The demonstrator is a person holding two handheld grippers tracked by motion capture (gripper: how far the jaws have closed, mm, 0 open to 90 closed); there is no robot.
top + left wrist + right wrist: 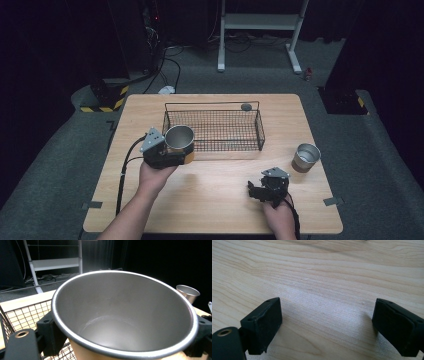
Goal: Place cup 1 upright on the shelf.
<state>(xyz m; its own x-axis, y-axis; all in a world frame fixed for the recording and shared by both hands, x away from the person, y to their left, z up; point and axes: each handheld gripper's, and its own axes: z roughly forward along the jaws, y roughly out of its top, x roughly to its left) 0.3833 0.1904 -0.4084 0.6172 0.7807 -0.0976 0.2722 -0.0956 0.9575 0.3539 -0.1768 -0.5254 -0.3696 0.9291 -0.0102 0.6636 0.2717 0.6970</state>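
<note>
1. High view: my left gripper (172, 150) is clamped on a steel cup (179, 139), holding it upright with its mouth facing up, just at the near left corner of the wire basket (260, 131). The basket lies beyond and to the right of the cup, with its long axis running across the bench (220, 200). I judge the coming move turns on that: the cup must go forward and right over the near rim. My left hand is by far the nearer to the basket. My right gripper (260, 191) rests low over the near right part of the bench, well apart from it. A second steel cup (305, 157) stands upright to the right of the basket, nearer my right gripper. A small dark round thing (246, 106) sits at the basket's far rim; I cannot tell what it is.

2. Left gripper view: the cup (125, 315) sits between my jaws, one pad on each side of its wall, and is empty inside. The basket's mesh (27, 315) lies below and left. The other cup (188, 292) is far right.

3. Right gripper view: my right gripper (327, 325) is spread wide, with nothing between the jaws but bare bench (324, 277).

4. I can read no brand, label or writing anywhere.
</note>
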